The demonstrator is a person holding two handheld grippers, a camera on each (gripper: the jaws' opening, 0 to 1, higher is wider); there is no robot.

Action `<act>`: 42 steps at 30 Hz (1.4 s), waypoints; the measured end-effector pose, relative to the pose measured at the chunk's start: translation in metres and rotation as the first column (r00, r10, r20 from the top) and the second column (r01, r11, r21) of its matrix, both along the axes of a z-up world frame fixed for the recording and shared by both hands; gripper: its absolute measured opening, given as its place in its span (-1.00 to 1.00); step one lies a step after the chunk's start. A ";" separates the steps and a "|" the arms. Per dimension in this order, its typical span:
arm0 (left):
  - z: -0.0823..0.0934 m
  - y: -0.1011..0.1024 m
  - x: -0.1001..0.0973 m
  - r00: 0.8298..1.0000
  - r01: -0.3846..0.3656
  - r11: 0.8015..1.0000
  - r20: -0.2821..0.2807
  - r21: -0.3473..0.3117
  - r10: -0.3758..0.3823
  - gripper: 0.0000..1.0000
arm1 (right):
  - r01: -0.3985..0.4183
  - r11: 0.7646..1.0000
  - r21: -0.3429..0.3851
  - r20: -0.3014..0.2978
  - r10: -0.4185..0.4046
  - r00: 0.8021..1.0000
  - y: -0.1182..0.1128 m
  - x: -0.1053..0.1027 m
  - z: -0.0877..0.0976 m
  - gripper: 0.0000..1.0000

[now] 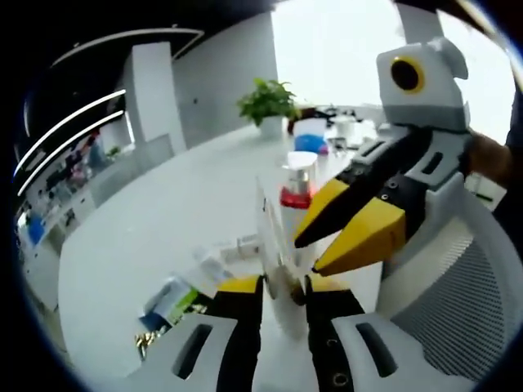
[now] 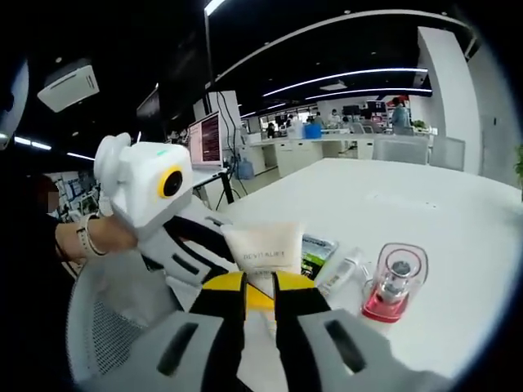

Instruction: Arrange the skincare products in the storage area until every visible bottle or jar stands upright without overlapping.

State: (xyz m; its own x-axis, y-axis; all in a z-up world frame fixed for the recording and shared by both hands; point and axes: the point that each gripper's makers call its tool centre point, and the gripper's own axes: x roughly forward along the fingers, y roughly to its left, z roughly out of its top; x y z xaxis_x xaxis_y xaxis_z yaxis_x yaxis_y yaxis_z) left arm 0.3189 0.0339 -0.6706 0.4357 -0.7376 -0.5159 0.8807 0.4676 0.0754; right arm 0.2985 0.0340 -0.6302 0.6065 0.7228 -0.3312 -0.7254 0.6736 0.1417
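A white tube [image 2: 261, 249] printed REVITALIFT stands up between my right gripper's [image 2: 260, 298] jaws, which are shut on its lower end. My left gripper [image 2: 233, 282] reaches in from the left and meets the same tube low down. In the left gripper view the tube [image 1: 267, 245] shows edge-on, held in my left gripper [image 1: 286, 290], and the right gripper [image 1: 309, 253] points its yellow tips at it from the right. A clear-capped bottle with a red base [image 2: 392, 286] [image 1: 298, 184] stands upright on the white table [image 2: 458, 220].
A green packet [image 2: 315, 253] [image 1: 167, 302] and a slim white tube [image 2: 343, 269] lie on the table behind the held tube. A white mesh chair [image 1: 458, 294] is close by. A potted plant [image 1: 268, 102] and some jars stand at the table's far end.
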 end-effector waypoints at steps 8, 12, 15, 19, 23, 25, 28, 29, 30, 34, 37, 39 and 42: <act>-0.010 0.001 -0.001 1.000 0.019 1.000 -0.011 0.020 -0.019 -0.67 | 0.013 1.000 0.013 -0.043 -0.012 0.999 -0.018 -0.005 -0.005 -0.70; -0.019 0.001 -0.001 0.999 0.029 0.999 -0.026 0.033 -0.028 -0.66 | 0.035 0.999 0.001 -0.049 -0.035 0.998 -0.033 -0.007 -0.004 -0.67; -0.028 0.003 -0.003 0.999 0.039 0.998 -0.040 0.056 -0.037 -0.65 | 0.052 0.998 -0.025 -0.060 -0.053 0.997 -0.045 -0.009 -0.008 -0.66; -0.041 0.006 -0.004 0.997 0.054 0.995 -0.067 0.088 -0.048 -0.65 | 0.077 0.996 -0.037 -0.069 -0.079 0.994 -0.058 -0.010 -0.011 -0.65; -0.046 0.009 -0.005 0.996 0.061 0.993 -0.078 0.104 -0.053 -0.66 | 0.109 0.993 -0.052 -0.068 -0.112 0.991 -0.072 -0.007 -0.013 -0.58; -0.047 0.009 -0.005 0.995 0.061 0.993 -0.087 0.101 -0.053 -0.66 | 0.125 0.990 -0.057 -0.070 -0.129 0.989 -0.079 -0.005 -0.016 -0.54; -0.048 0.009 -0.004 0.993 0.080 0.993 -0.099 0.091 -0.071 -0.67 | 0.146 0.987 -0.069 -0.069 -0.151 0.986 -0.088 -0.001 -0.018 -0.50; -0.048 0.010 -0.003 0.992 0.081 0.993 -0.107 0.089 -0.071 -0.67 | 0.149 0.986 -0.075 -0.068 -0.154 0.986 -0.090 0.000 -0.019 -0.48; -0.048 0.009 -0.003 0.991 0.090 0.992 -0.107 0.090 -0.080 -0.67 | 0.154 0.985 -0.080 -0.069 -0.160 0.985 -0.092 0.001 -0.021 -0.43; -0.048 0.007 -0.001 0.987 0.149 0.983 -0.081 0.103 -0.141 -0.68 | 0.165 0.982 -0.090 -0.067 -0.172 0.983 -0.099 0.006 -0.022 -0.34; -0.048 0.006 0.002 0.981 0.188 0.977 -0.072 0.104 -0.181 -0.68 | 0.174 0.981 -0.092 -0.062 -0.180 0.982 -0.102 0.009 -0.023 -0.29; -0.048 0.004 0.003 0.976 0.215 0.971 -0.064 0.106 -0.210 -0.68 | 0.174 0.980 -0.094 -0.060 -0.180 0.982 -0.103 0.010 -0.023 -0.32; -0.048 0.001 0.006 0.970 0.243 0.964 -0.059 0.106 -0.238 -0.68 | 0.170 0.982 -0.086 -0.077 -0.177 0.981 -0.104 0.011 -0.025 -0.50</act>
